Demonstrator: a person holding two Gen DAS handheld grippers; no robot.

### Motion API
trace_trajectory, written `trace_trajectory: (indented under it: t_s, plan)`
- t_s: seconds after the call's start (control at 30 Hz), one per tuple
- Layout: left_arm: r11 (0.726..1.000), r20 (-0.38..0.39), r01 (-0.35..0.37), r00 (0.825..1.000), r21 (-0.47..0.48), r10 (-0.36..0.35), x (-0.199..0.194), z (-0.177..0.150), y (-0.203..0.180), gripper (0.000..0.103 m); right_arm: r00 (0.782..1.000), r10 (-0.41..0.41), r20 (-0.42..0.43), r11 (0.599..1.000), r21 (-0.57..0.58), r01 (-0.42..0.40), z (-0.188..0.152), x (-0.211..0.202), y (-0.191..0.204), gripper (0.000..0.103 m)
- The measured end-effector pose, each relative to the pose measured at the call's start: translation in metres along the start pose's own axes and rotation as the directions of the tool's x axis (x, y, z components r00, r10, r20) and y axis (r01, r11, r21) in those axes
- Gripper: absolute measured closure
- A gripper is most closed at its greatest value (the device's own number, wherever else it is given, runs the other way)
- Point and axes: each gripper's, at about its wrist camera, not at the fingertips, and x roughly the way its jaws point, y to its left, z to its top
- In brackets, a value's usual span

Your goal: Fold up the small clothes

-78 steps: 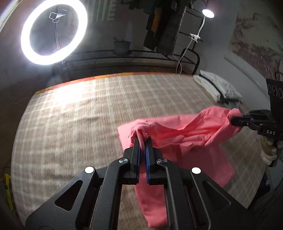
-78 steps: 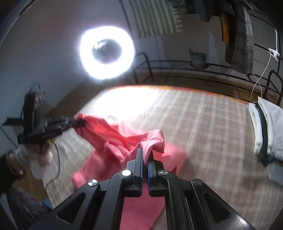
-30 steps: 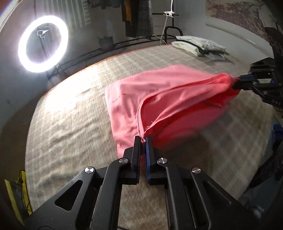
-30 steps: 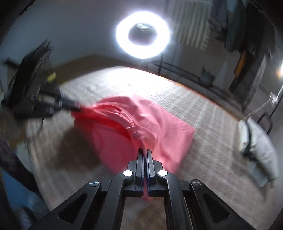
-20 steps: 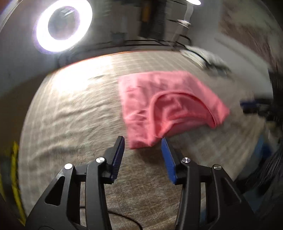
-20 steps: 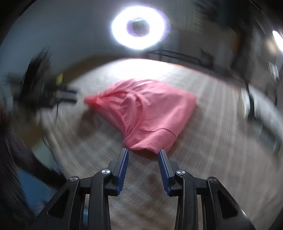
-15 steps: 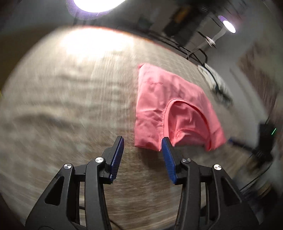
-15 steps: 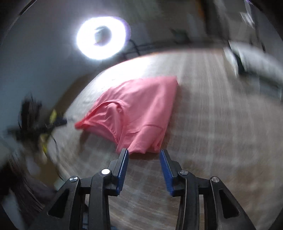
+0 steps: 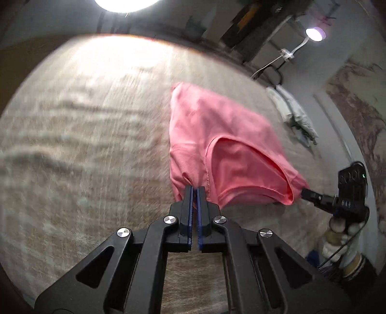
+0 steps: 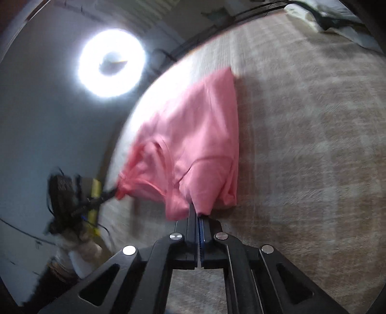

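Observation:
A pink garment (image 9: 217, 135) lies on the checked beige cloth (image 9: 84, 145), its near edge stretched between both grippers. My left gripper (image 9: 195, 190) is shut on the near left corner of that edge. In the left wrist view the right gripper (image 9: 304, 192) pinches the far right corner, held by a hand. In the right wrist view the pink garment (image 10: 193, 145) runs away from my right gripper (image 10: 196, 211), which is shut on its near corner. The left gripper (image 10: 113, 192) grips the other corner at the left.
A bright ring light (image 10: 111, 63) stands beyond the far edge of the surface. Folded pale clothes (image 9: 293, 113) lie at the far right corner. A lamp (image 9: 314, 33) and a dark rack with hanging clothes (image 9: 255, 21) stand behind.
Both grippers let go of the pink garment, which dropped flat, stood open over its near edge, then closed on its two near corners. Both views have rolled.

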Motion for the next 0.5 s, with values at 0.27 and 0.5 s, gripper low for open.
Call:
trace_trajectory:
  t_s: [0.27, 0.5]
  plan:
    - [0.992, -0.091, -0.123, 0.988, 0.028, 0.125, 0.029, -0.015, 0.015, 0.103, 0.997, 0.057, -0.047, 0.996, 0.072, -0.054, -0.013, 0.008, -0.017, 0.103]
    - [0.994, -0.066, -0.112, 0.992, -0.006, 0.111, 0.013, -0.013, 0.027, 0.088, 0.996, -0.068, -0.057, 0.998, -0.017, 0.067, -0.003, -0.002, 0.001, 0.071]
